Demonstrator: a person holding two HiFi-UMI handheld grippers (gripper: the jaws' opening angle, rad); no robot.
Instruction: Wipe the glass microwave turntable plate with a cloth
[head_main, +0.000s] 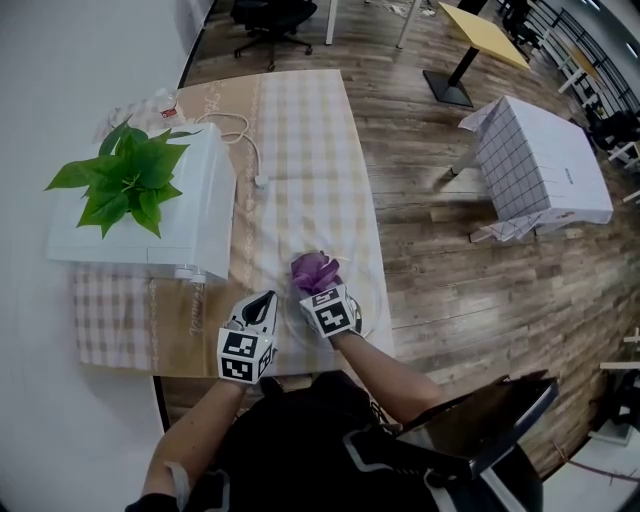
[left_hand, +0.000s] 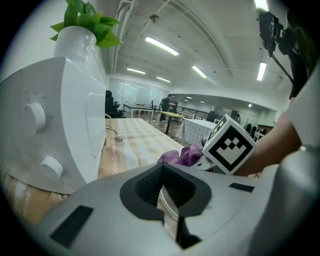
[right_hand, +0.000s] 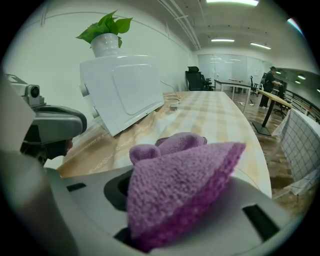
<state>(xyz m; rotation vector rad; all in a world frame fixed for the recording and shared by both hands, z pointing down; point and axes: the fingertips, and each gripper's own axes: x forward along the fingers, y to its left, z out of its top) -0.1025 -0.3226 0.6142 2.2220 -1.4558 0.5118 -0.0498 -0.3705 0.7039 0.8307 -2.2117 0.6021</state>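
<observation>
My right gripper (head_main: 318, 290) is shut on a bunched purple cloth (head_main: 314, 270), pressed down near the table's front edge. That cloth (right_hand: 180, 185) fills the right gripper view and hides the jaws. My left gripper (head_main: 265, 300) sits just left of it, pointing towards it. In the left gripper view a thin clear rim of the glass plate (left_hand: 169, 204) runs between the dark pads of the left gripper (left_hand: 167, 200), which is shut on it. Beyond lie the purple cloth (left_hand: 182, 156) and the right gripper's marker cube (left_hand: 227, 145). The plate is too clear to make out in the head view.
A white microwave (head_main: 150, 215) with a green plant (head_main: 125, 180) on top stands at the table's left, its cable (head_main: 245, 135) trailing behind. The checked tablecloth (head_main: 300, 150) stretches away. A small grid-covered table (head_main: 540, 165) stands on the wooden floor to the right.
</observation>
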